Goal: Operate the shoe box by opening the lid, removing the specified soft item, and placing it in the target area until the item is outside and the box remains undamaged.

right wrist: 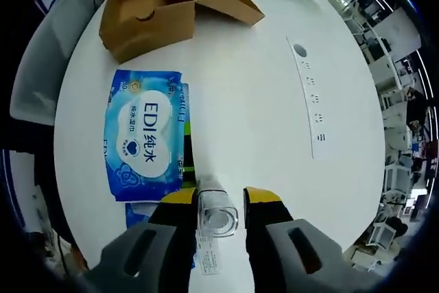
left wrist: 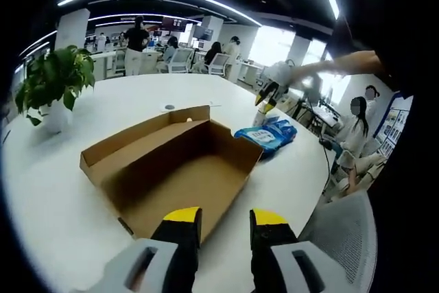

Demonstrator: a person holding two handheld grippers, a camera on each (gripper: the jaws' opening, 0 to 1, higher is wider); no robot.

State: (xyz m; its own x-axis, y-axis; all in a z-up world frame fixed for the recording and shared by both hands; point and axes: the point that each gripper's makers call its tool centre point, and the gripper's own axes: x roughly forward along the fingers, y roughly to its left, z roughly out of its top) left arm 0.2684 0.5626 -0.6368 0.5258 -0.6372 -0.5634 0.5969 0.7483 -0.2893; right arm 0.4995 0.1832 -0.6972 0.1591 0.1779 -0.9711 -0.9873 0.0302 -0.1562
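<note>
The brown cardboard shoe box [left wrist: 171,169] stands open and empty on the white round table [left wrist: 62,197]; in the right gripper view the box [right wrist: 147,12] is at the top left. A blue soft pack [left wrist: 266,135] printed "EDI" lies on the table just right of the box, and below my right gripper as the pack [right wrist: 144,135]. My left gripper [left wrist: 226,221] is at the box's near edge, open, with nothing between its jaws. The right gripper [left wrist: 269,95] hangs in the air above the pack. Its jaws [right wrist: 218,200] hold a small clear bottle [right wrist: 217,216].
A potted plant [left wrist: 53,84] stands at the table's far left. A grey mesh chair [left wrist: 346,235] is close to the table edge by the pack. A white socket strip [right wrist: 309,94] is set into the table. People sit and stand at desks behind.
</note>
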